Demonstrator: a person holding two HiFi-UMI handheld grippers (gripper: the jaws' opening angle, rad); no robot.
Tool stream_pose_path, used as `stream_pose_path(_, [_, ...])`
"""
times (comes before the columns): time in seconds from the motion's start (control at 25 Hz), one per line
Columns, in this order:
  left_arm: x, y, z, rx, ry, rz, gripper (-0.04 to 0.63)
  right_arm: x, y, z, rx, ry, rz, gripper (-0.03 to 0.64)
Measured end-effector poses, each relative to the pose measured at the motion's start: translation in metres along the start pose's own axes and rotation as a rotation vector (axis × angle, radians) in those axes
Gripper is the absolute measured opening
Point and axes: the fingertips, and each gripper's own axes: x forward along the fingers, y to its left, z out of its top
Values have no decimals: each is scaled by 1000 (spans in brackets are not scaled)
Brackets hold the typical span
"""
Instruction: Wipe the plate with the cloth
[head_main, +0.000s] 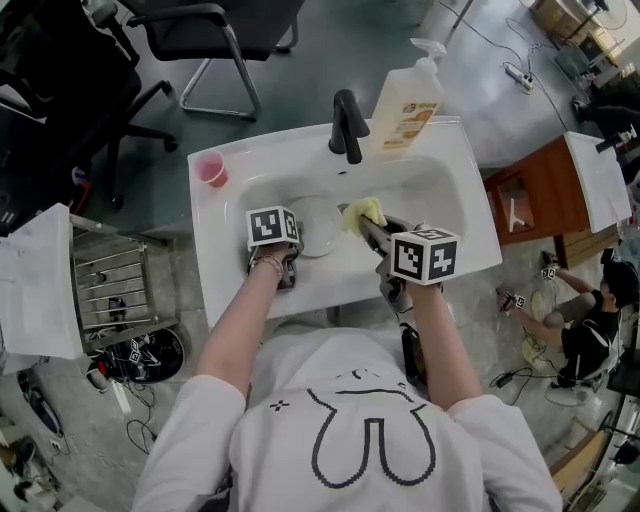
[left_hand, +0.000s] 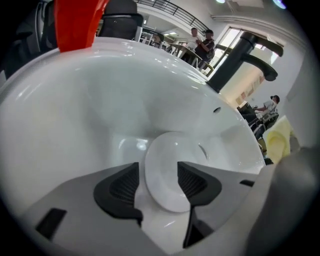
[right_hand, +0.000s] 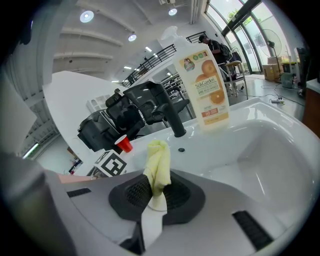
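- Progress: the cloth (right_hand: 157, 160) is in hand and the plate (head_main: 318, 228) is in the basin of the white sink (head_main: 230, 235), so both are staged. The cloth isn't touching the plate right now.
- The plate looks plain white with no dirt visible. Can't tell if any wiping has been done.
- Likely left to do: steady or pick up the plate, bring the cloth onto its face, then rub.
- Left gripper (left_hand: 157, 184): jaws roughly half open and pointing steeply down into the basin. The plate shows in the gap between the pads, but they aren't pressing on it, so nothing is held.
- Right gripper (right_hand: 157, 192): jaws clamped on the yellow cloth, pinching its lower end. It sits just right of the plate in the head view.
- Plate position: on the basin floor, left of centre, below the black faucet (head_main: 347, 125). It lies face up, possibly tilted slightly on the basin slope.
- Plate axis: it's round, so no true long axis. In the left gripper view it reads as an oval stretched away from the jaws.
- Cloth axis: bunched into a short roll whose long axis runs straight out of the right jaws. The free end points toward the faucet and the soap bottle (head_main: 408, 105).
- A red cup (head_main: 212, 168) stands on the sink's left rim, well apart from the action.
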Motion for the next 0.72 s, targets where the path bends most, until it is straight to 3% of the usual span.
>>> stream_pose_path(0.04, [-4,-3,3,21,-16,-1,254,-2,-1,1,-2,-5,-7,49])
stream_pose_path(0.24, [-42,-23,37,90,-180,-64,321,-10,-3,10,-35,-52,-42,49])
stream_pose_path(0.44, [-81,-49,59,286,-338,-143,325,-17,1,22,-86,-106,-61,49])
stream_pose_path(0.72, [-161,-72,91,517,-731,-111,325,-23,12,32,-198,-159,-73,49])
